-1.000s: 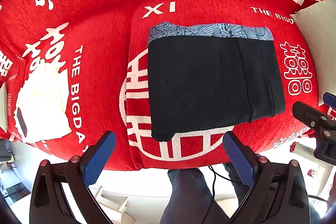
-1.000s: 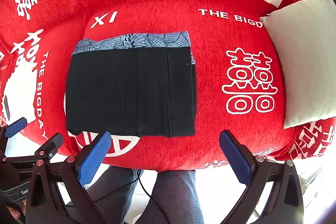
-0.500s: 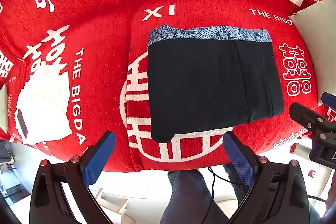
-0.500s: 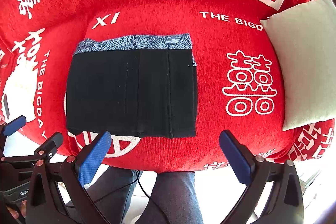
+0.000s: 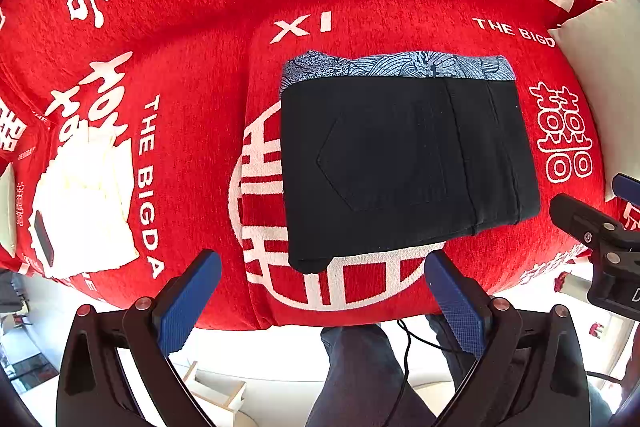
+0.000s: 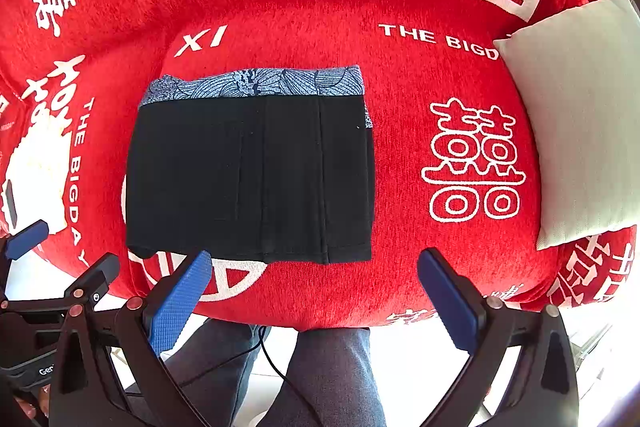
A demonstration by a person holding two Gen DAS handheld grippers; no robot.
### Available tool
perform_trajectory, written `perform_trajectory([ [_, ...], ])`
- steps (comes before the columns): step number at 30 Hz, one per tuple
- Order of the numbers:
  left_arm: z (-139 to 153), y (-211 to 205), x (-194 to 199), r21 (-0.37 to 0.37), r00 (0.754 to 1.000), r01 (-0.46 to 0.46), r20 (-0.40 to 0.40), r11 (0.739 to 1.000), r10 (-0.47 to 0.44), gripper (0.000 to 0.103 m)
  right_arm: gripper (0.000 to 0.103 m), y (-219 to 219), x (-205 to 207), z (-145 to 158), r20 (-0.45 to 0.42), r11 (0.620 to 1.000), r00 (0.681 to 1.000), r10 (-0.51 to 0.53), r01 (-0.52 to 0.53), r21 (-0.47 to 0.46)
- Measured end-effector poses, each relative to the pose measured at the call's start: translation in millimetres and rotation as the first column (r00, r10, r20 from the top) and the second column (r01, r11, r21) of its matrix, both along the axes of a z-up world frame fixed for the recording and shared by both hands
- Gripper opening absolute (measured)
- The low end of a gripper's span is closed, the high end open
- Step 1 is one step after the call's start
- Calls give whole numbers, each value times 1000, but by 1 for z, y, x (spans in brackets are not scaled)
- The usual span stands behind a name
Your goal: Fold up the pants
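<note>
The black pants [image 5: 404, 163] lie folded into a flat rectangle on the red sofa seat [image 5: 200, 131], with a blue patterned waistband lining [image 5: 400, 65] showing along the far edge. They also show in the right wrist view [image 6: 248, 179]. My left gripper [image 5: 320, 291] is open and empty, hanging in front of the sofa's front edge, short of the pants. My right gripper [image 6: 312, 291] is open and empty too, held off the seat's front edge. The right gripper's body shows at the right of the left wrist view [image 5: 596, 239].
A white cushion [image 6: 580, 115] leans at the right of the sofa. A folded white cloth [image 5: 84, 203] with a dark phone-like object [image 5: 44, 239] on it lies at the left. The person's legs [image 6: 332, 375] and a cable are below the sofa edge.
Both grippers have barely shifted; the pants lie still and both grippers stay open.
</note>
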State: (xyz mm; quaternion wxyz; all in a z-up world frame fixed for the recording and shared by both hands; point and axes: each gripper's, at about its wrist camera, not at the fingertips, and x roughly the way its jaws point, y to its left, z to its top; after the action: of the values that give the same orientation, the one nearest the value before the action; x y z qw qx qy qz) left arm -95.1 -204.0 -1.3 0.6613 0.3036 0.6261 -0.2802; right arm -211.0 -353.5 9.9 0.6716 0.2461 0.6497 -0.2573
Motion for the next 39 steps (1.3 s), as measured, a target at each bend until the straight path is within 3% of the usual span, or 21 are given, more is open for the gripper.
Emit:
perform_trajectory([
  [39, 1, -2, -1, -8, 1000, 10, 3, 1000, -10, 102, 103, 1, 1, 1, 0, 1000, 1000, 4, -4, -10],
])
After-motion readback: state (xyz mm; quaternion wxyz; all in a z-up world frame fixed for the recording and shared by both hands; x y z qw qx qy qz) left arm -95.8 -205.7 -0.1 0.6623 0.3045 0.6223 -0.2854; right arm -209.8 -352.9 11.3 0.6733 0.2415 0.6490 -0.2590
